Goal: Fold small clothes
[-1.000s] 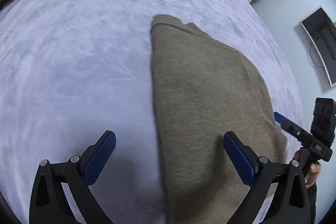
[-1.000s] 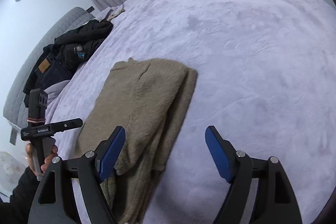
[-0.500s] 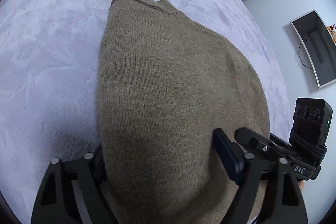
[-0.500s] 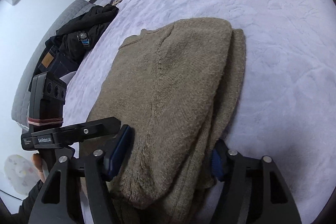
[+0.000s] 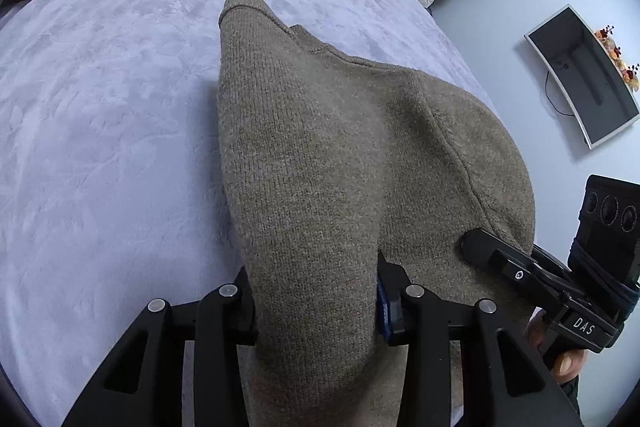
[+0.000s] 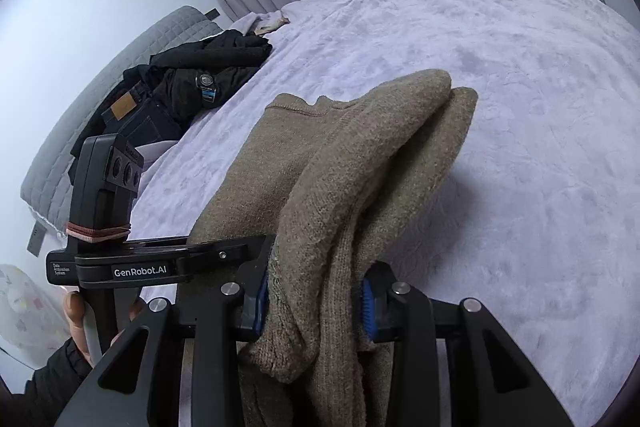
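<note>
Lilac plush bedspread (image 5: 120,107) is lying under the olive-brown knitted sweater (image 5: 320,147), whose near edge is hanging bunched between the left gripper (image 5: 316,301) and the right gripper (image 6: 314,301), both having just been closing and now pinching its folds.

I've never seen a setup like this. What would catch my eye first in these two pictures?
First, the brown knitted sweater, bunched and lifted at its near end off a wide lilac bedspread. Each black hand-held gripper has just closed blue-padded jaws on that near edge: the left gripper in one view, the right gripper in the other. After that, the pile of dark clothes on the bed's far left.
</note>
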Demonstrator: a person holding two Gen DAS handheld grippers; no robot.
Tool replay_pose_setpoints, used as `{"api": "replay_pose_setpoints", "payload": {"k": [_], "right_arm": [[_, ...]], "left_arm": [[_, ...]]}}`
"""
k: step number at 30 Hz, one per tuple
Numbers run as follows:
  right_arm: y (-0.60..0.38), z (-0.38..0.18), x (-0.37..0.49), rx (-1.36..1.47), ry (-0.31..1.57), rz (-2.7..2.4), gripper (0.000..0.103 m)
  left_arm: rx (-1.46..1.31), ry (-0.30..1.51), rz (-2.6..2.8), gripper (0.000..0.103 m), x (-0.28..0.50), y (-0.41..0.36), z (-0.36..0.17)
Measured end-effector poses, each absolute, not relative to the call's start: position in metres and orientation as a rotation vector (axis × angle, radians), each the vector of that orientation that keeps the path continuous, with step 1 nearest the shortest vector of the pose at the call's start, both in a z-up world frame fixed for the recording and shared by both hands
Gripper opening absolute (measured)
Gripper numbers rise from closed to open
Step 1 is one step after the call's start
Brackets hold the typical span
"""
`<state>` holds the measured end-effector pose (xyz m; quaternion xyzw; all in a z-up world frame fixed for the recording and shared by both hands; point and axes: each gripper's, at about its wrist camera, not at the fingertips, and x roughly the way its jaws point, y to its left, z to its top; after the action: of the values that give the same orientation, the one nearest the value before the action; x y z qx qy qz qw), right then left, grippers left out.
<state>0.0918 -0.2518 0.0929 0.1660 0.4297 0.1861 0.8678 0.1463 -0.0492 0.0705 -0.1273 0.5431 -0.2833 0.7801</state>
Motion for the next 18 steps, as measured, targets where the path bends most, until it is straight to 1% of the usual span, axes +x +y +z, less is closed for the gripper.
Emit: {"api": "replay_pose_setpoints", "payload": {"k": [6,10,14,18], "right_arm": [[-0.228,0.119,0.046,0.348,0.872,0.446,0.038],[-0.207,0.128,0.013,0.335,0.861,0.488,0.038],[-0.187,0.124,-0.013,0.317,0.87,0.513,0.038],[-0.175,0.101,-0.032,0.296,0.9,0.503,0.038]], "left_arm": [[-0.249,1.132,-0.624,0.042,0.097,-0.019,0.099],[-0.239,1.101,-0.625,0.042,0.056,0.003,0.108],[-0.217,1.099,-0.601,0.042,0.032,0.011,0.098],[-0.202,1.128,-0.573,0.042,0.021,0.011,0.067]]}}
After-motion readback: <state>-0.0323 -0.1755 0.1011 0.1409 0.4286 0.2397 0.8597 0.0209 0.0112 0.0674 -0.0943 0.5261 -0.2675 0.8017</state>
